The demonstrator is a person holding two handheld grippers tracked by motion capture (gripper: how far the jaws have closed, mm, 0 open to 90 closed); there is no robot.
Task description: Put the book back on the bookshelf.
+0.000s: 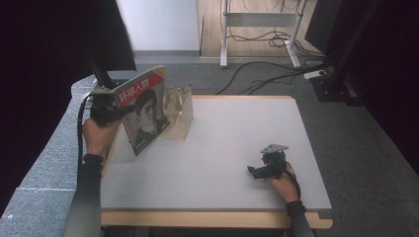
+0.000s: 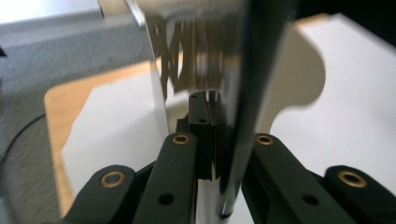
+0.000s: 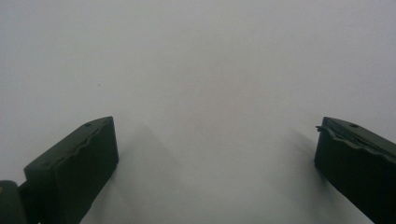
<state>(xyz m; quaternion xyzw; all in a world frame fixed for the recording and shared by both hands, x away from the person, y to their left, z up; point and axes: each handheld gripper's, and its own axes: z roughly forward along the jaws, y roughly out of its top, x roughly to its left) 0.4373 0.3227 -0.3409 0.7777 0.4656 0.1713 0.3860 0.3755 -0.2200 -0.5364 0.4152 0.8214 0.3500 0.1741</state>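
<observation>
Clamping a magazine (image 1: 145, 109) beside the wooden rack (image 1: 179, 112), left hand-held gripper (image 2: 212, 100); right hand-held gripper (image 3: 217, 154) agape.

1 magazine (image 1: 144, 109), clamped between the left gripper's (image 1: 106, 114) jaws; 1 slotted wooden rack (image 1: 179, 113) beyond them; 1 table (image 1: 222, 148) under the right gripper's (image 1: 264, 170) spread jaws; 2 grippers.

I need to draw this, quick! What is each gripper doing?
Left gripper: closed on the magazine, held up off the table.
Right gripper: open, holding nothing.

The magazine (image 1: 144, 111) stands left of the rack (image 1: 179, 116) at the table's (image 1: 232, 143) far-left corner.
</observation>
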